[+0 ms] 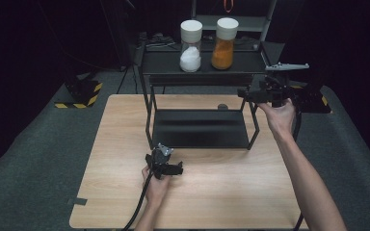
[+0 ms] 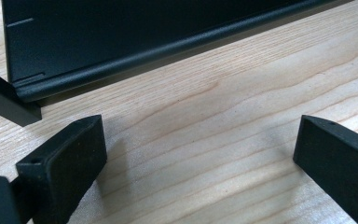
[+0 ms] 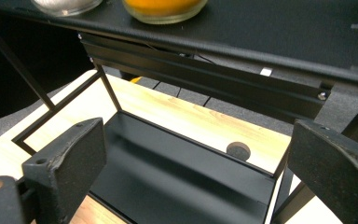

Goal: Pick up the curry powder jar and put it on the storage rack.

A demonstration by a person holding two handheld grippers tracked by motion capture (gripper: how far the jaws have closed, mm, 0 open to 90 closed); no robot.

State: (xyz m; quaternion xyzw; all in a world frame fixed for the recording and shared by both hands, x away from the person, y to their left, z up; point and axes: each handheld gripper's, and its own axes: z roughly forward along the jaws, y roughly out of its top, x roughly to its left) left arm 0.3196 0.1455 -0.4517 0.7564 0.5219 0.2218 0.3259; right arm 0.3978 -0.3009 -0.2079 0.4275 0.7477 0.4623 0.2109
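Observation:
A black two-level metal rack (image 1: 200,72) stands at the back of the wooden table (image 1: 125,192). On its top shelf stand two jars with white lids: one with white powder (image 1: 191,41) and one with orange powder (image 1: 223,38). My left gripper (image 1: 173,169) rests low over the table just in front of the rack's lower tray (image 2: 121,42), jaws open and empty. My right gripper (image 1: 244,94) hovers at the rack's right side, below the top shelf, open and empty. In the right gripper view the orange jar's base (image 3: 165,7) sits on the shelf (image 3: 284,32) above the jaws.
The rack's lower tray (image 1: 200,129) is bare. A small dark round disc (image 1: 222,106) lies on the table behind the tray, also the disc (image 3: 238,150) in the right gripper view. Grey carpet surrounds the table; a yellow-black striped stand base (image 1: 79,94) sits at far left.

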